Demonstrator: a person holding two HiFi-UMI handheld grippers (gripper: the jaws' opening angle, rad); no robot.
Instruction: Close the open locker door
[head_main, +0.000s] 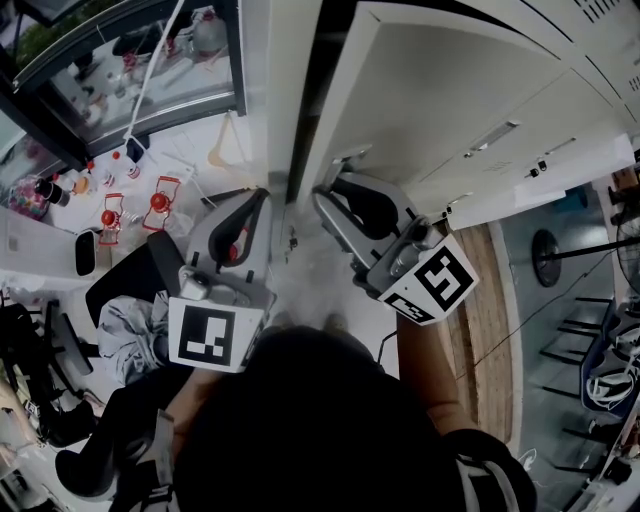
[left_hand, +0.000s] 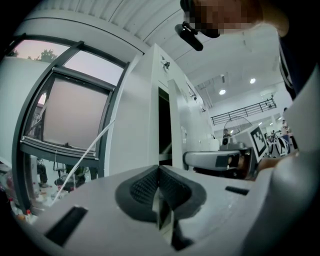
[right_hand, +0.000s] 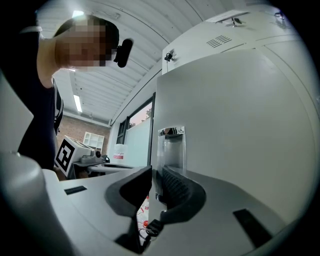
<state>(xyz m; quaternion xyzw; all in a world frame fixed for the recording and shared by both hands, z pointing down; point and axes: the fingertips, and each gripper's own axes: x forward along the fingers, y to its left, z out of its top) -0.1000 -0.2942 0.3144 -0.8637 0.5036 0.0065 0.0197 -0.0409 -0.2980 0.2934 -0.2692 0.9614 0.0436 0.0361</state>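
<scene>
The open locker door (head_main: 420, 90) is a pale grey panel that swings out from the bank of lockers (head_main: 580, 110) at the upper right. In the right gripper view the door (right_hand: 240, 125) fills the right side, with a recessed handle (right_hand: 171, 147) near its free edge. My right gripper (head_main: 325, 192) (right_hand: 156, 175) is shut on that free edge, just below the handle. To the left of the door my left gripper (head_main: 262, 195) (left_hand: 159, 175) is shut with nothing in it. The left gripper view shows the dark locker opening (left_hand: 165, 125) ahead and the right gripper (left_hand: 220, 160) beside it.
A large window (head_main: 120, 60) stands at the left. Below it, small red items (head_main: 160, 200) and a white hanger (head_main: 225, 150) lie on the floor, with a black chair (head_main: 120, 285) nearer me. A floor fan (head_main: 545, 255) stands at the right.
</scene>
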